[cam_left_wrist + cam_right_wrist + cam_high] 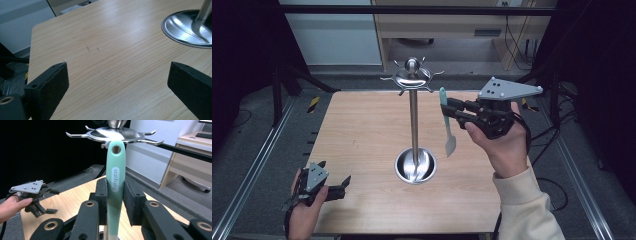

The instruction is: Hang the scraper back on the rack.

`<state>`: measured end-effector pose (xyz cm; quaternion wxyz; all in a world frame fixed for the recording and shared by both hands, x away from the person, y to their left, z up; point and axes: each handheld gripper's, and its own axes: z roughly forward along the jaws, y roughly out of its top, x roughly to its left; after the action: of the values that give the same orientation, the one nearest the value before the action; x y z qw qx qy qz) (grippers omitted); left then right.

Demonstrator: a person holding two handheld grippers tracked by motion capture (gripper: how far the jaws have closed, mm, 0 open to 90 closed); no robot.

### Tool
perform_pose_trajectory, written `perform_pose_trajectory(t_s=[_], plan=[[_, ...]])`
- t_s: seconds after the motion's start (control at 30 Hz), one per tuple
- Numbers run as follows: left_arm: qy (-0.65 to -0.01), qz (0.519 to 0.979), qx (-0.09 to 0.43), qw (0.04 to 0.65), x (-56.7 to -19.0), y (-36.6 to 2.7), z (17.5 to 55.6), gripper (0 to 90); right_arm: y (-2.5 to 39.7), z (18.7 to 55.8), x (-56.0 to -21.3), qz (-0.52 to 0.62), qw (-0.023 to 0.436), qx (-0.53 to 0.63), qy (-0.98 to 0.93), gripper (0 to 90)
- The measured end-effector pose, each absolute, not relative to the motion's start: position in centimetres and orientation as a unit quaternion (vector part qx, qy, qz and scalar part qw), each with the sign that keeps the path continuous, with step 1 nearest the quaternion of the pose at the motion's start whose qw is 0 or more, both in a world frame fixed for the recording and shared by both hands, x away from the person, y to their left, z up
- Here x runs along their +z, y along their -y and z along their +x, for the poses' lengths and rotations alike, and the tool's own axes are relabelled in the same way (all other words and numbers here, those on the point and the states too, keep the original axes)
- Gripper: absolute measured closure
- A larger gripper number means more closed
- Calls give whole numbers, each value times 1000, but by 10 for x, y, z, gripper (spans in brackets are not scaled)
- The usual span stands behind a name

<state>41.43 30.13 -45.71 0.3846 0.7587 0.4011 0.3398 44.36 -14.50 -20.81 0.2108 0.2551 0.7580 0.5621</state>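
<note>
Though tool-clamped (115, 202), upright mint-green spatula (115, 180)

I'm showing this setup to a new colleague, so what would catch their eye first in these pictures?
Probably the tall shiny metal stand in the middle of the wooden table, with its ring of hooks on top. Next, the mint-green spatula, held upright in the shut right tool with its hanging hole just below the hooks. The left tool rests open near the table's front left corner.

On the table (362, 130), the rack (413, 120) stands at centre, the spatula (447, 125) at its three o'clock, the left gripper (337, 187) at seven.
</note>
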Motion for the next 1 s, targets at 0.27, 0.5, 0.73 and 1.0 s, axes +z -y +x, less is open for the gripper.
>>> perform_pose_trajectory(t_s=[0.27,0.5,0.73,1.0], plan=[[-402,758,339,385,-457,-301,414,32,138,441,-207,251,209,562,-760,744],[-402,759,337,386,-458,-301,415,32,134,442,-204,250,209,558,-763,743],[-401,758,339,386,-457,-301,415,32,128,443,-202,250,213,550,-768,744],[-399,760,338,385,-457,-301,414,32,128,443,-206,255,213,545,-770,744]])
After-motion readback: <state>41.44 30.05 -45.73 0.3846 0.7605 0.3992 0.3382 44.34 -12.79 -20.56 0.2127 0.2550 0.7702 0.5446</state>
